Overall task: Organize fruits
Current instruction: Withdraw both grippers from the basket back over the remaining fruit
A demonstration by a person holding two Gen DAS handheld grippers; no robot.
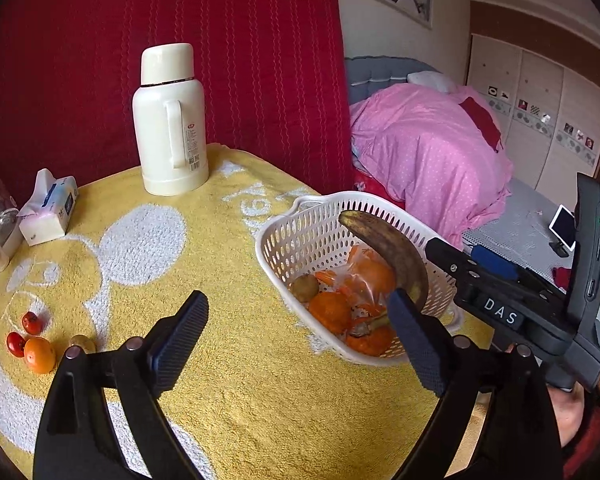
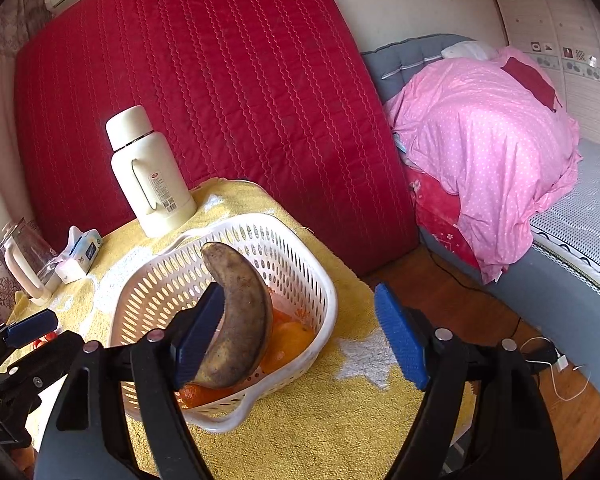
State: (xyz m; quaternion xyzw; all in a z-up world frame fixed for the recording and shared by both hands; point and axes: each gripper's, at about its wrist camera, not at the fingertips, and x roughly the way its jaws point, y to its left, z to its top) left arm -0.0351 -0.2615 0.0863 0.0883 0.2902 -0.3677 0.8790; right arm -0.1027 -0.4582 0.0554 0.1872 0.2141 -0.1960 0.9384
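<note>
A white perforated basket (image 1: 300,240) (image 2: 300,256) stands on the yellow towel and holds several oranges (image 1: 331,311) and a kiwi (image 1: 305,287). A dark overripe banana (image 2: 238,320) (image 1: 388,248) hangs over the basket, resting against the left finger of my right gripper (image 2: 300,340), whose jaws stand wide open. My left gripper (image 1: 300,344) is open and empty, low over the towel beside the basket. An orange (image 1: 39,354), two small red fruits (image 1: 32,322) and a brown fruit (image 1: 82,343) lie on the towel at the left.
A cream thermos (image 1: 170,124) (image 2: 150,176) stands at the back. A tissue pack (image 1: 50,210) and a glass kettle (image 2: 24,260) sit at the left edge. A red mattress leans behind; a bed with a pink duvet (image 2: 488,140) is to the right.
</note>
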